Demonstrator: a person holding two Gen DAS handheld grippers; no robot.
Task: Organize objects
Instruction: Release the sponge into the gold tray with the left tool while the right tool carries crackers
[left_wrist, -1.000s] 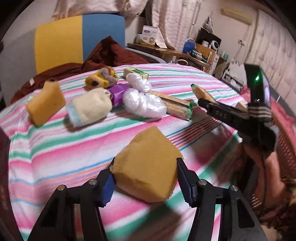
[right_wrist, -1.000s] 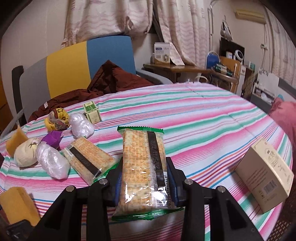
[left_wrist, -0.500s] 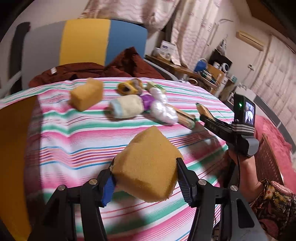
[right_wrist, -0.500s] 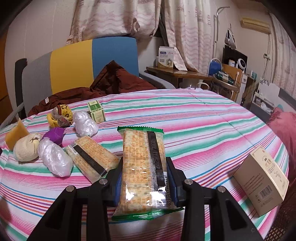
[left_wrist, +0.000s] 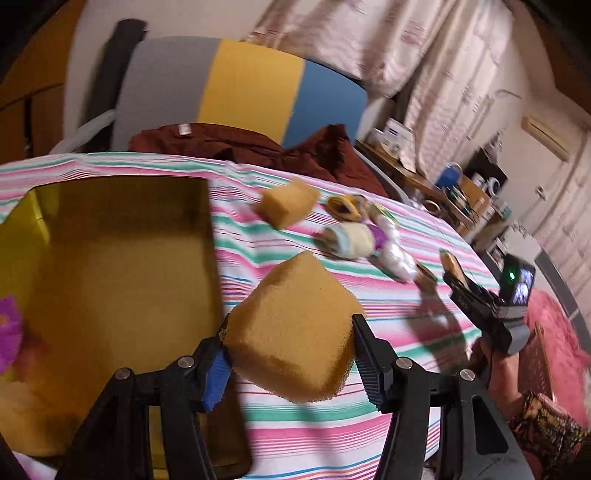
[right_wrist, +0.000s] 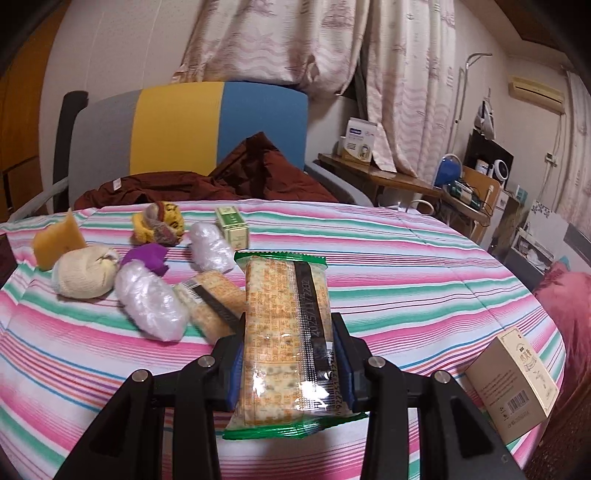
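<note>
— What is happening at the striped-cloth bench (right_wrist: 406, 266)?

— The left gripper (left_wrist: 291, 354) is clamping a tan foam sponge block (left_wrist: 291, 332); the yellow cardboard box (left_wrist: 110, 295) is lying open at nine o'clock.

— And the right gripper (right_wrist: 291, 365)?

— Its fingers are pinching a clear-wrapped cracker packet (right_wrist: 284, 332) above the bench. The sponge likely needs swinging left and releasing.

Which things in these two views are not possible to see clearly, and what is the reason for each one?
- Left wrist view: the yellow box is cut by the left edge; the purple thing inside cannot be identified.
- Left wrist view: motion blur smears the pile on the striped cloth.
- Left wrist view: the sponge hides the cloth beneath it.
- Right wrist view: the cracker pack covers part of the second cracker pack.
- Right wrist view: print on the carton is too small.
</note>
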